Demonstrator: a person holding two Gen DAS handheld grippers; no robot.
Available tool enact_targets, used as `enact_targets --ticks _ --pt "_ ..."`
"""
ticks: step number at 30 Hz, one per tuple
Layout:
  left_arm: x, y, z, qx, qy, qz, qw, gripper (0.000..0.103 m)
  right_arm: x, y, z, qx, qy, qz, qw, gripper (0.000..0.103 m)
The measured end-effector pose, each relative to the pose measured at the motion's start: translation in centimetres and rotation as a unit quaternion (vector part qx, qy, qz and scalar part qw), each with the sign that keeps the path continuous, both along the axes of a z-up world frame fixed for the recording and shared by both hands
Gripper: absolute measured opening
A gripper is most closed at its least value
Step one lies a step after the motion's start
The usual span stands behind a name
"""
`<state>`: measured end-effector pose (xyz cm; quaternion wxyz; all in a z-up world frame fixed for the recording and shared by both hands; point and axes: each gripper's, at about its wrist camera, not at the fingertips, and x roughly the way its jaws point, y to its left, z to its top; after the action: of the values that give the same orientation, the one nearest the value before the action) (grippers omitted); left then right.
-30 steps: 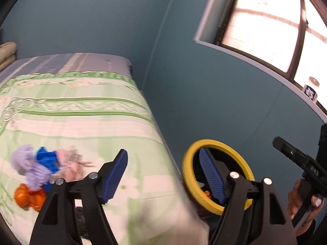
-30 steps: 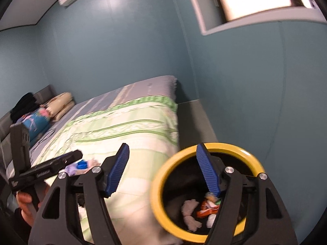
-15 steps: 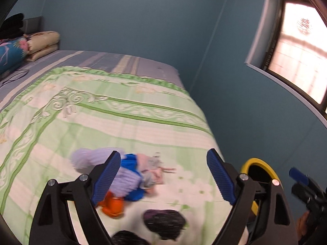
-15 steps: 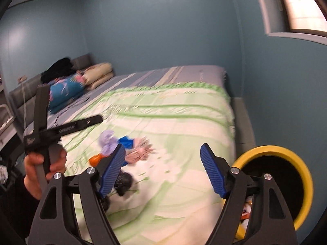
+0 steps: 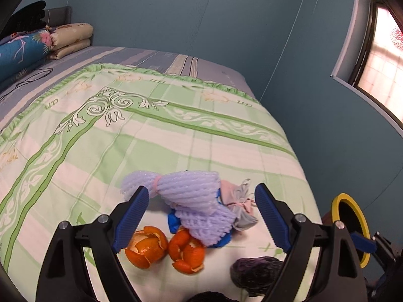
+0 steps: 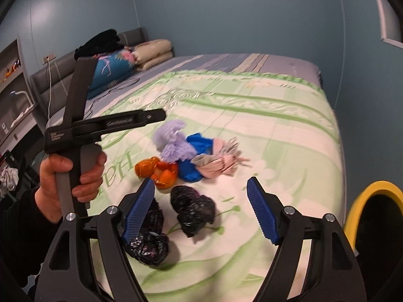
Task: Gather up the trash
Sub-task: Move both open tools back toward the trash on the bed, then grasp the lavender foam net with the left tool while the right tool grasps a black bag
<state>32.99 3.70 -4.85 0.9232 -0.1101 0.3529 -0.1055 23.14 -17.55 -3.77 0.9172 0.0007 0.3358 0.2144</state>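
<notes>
Both tools stand with jaws spread wide and nothing between them: the left tool (image 5: 200,211) hovers over the trash pile, the right tool (image 6: 200,210) nearer the foot of the bed (image 6: 289,136)

Directly between the left tool's ribbed blue pads (image 5: 131,220) lies a lilac foam fruit net (image 5: 191,196), soft and ridged, pinched at 1 end. It rests on a crumpled blue wrapper (image 5: 176,220) and touches a pink and grey scrap tied with string (image 5: 238,205) on its right. Just in front sit 2 hollow orange peels (image 5: 165,248), side by side and touching. Near the right pad is a crumpled dark plastic bag (image 5: 255,270), glossy and speckled

From the right wrist view the same heap shows well ahead of the pads: net (image 6: 173,141), blue wrapper (image 6: 194,156), pink scrap (image 6: 221,162), peels (image 6: 156,170). 2 crumpled black bags lie closer, 1 (image 6: 192,210) between the pads, the other (image 6: 148,244) partly behind the left pad

A yellow-rimmed bin (image 6: 372,214), round and dark inside, stands beside the bed at the right; in the left view it (image 5: 348,224) sits beyond the mattress edge

All the trash lies on a green and cream floral quilt (image 5: 126,136); a word on it is partly covered and not readable. Folded bedding and a blue flamingo-print pillow (image 6: 110,71) sit at the headboard. A hand (image 6: 68,176) grips the left tool's handle; the lettering on its body is too blurred to read
</notes>
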Motion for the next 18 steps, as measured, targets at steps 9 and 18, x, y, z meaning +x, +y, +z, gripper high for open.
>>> enact_targets --ticks 9,18 --pt "2.2 0.3 -2.6 0.007 0.017 0.001 0.9998 0.082 1.3 2.5 -3.5 -0.015 0.038 0.028 0.999 0.072" --pt "3.6 0.5 -4.3 -0.008 0.029 -0.003 0.9995 0.073 2.8 3.4 -6.3 -0.021 0.069 0.034 0.997 0.070"
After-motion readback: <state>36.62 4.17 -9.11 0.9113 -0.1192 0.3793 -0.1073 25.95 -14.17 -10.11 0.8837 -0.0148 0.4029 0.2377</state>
